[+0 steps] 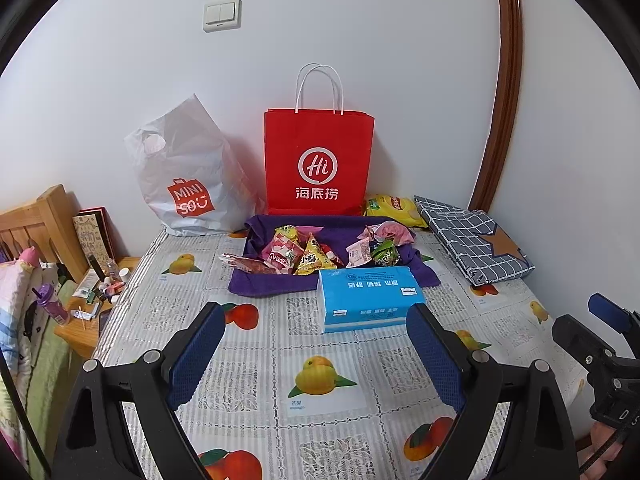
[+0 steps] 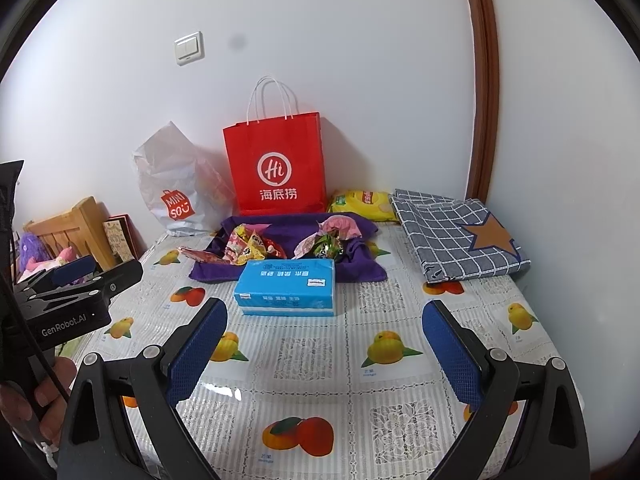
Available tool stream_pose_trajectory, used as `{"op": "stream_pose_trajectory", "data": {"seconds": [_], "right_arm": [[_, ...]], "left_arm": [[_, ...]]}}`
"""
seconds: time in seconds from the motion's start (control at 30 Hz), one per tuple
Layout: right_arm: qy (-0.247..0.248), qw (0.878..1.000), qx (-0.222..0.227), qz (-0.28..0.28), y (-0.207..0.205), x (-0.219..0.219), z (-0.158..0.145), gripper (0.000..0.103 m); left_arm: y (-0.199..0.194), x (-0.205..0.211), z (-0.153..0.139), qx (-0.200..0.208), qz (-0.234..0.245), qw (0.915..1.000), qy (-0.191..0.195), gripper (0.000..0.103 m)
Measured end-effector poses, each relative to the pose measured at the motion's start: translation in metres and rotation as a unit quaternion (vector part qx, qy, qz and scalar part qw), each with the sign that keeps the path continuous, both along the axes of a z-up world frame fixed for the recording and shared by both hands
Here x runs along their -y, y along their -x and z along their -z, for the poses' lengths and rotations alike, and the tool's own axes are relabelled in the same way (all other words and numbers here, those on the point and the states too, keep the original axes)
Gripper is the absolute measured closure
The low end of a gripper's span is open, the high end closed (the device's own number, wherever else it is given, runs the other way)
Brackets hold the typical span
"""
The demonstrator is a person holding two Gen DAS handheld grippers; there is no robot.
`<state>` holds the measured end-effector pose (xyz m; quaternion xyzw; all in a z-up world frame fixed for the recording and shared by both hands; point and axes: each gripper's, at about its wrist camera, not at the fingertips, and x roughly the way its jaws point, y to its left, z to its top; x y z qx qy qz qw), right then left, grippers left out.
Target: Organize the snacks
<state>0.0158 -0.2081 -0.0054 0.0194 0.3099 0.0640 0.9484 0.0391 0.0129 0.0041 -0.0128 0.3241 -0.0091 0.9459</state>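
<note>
Beyond the blue tissue box, at your twelve o'clock, the snacks lie heaped on the purple cloth across the tabletop. Your left tongs and right tongs hang released, empty; left looks slightly nearer.

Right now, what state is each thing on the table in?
left tool: open, empty.
right tool: open, empty.
red paper bag: upright against the wall.
white plastic bag: slumped beside it.
snacks: loose pile on purple cloth.
blue tissue pack: lying flat, print upside down.
checked cloth: folded.
</note>
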Motion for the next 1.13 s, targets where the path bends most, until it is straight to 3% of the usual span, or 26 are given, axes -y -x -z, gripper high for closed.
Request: {"op": "stream_pose_trajectory", "data": {"seconds": [1.13], "right_arm": [[-0.003,1.000,0.004,-0.004,0.0017,0.0010,0.0002,0.006]], "left_arm": [[0.0006,-0.0001,0.0010,-0.001,0.001,1.0000,0.000,0.011]]}}
